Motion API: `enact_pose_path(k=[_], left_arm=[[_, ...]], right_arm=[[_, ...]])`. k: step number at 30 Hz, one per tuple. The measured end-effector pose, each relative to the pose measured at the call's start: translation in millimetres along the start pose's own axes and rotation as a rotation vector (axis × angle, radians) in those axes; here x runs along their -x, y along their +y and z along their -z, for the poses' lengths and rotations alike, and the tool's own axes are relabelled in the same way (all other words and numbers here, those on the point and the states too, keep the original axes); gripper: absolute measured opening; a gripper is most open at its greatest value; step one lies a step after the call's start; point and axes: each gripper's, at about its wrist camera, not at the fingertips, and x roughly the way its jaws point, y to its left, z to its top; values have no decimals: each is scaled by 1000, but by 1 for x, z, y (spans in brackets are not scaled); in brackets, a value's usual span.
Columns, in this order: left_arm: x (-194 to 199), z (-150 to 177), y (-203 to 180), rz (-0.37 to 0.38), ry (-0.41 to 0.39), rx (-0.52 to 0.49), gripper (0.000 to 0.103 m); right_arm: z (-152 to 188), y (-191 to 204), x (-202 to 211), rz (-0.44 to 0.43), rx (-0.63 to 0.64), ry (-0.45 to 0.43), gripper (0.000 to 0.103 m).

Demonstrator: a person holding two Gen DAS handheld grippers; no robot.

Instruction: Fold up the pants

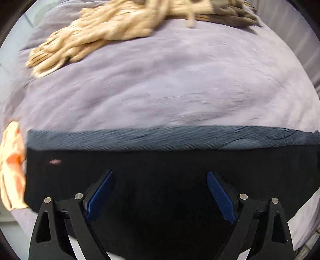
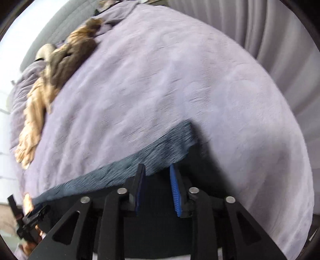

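Dark pants (image 1: 160, 160) lie folded across the near part of a lilac bedspread (image 1: 160, 84), a grey-blue ribbed strip along their far edge. My left gripper (image 1: 160, 174) hovers over the black fabric with jaws wide apart and nothing between them. In the right wrist view the same pants (image 2: 140, 162) run diagonally to a corner at the right. My right gripper (image 2: 157, 170) is above that end, jaws partly apart and empty. The left gripper also shows in the right wrist view (image 2: 30, 220) at the lower left. Both views are motion-blurred.
A beige garment (image 1: 96, 36) and a brown one (image 1: 230, 12) lie bunched at the far side of the bed; both show in the right wrist view (image 2: 40, 100). An orange cloth (image 1: 12, 166) sits at the left. Grey curtains (image 2: 270, 40) hang at the right.
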Motion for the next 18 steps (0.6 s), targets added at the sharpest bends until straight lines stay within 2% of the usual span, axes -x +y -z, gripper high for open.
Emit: enact_pose_path(k=[2, 3, 5, 7, 9, 10, 12, 16, 18], left_arm=[[1, 12, 38, -58, 0, 20, 93], [1, 19, 64, -90, 3, 35, 93], [-3, 19, 95, -127, 18, 78, 93], [-13, 28, 130, -156, 24, 111, 93], [-31, 37, 161, -164, 61, 120, 97], [-42, 43, 174, -128, 91, 146, 103], [-50, 52, 188, -40, 96, 166, 103], [-48, 54, 184, -42, 69, 37, 103], [-50, 54, 187, -12, 71, 33, 103]], right_arm=[[19, 20, 4, -116, 0, 33, 51], [38, 36, 2, -219, -5, 77, 54], [70, 64, -4, -344, 1, 154, 55], [122, 111, -23, -494, -2, 275, 55], [166, 143, -42, -571, -28, 371, 55], [188, 159, -52, -594, -50, 409, 55], [225, 193, -77, -638, -104, 457, 55], [257, 214, -106, -682, -246, 470, 55], [263, 228, -115, -661, -250, 478, 55]])
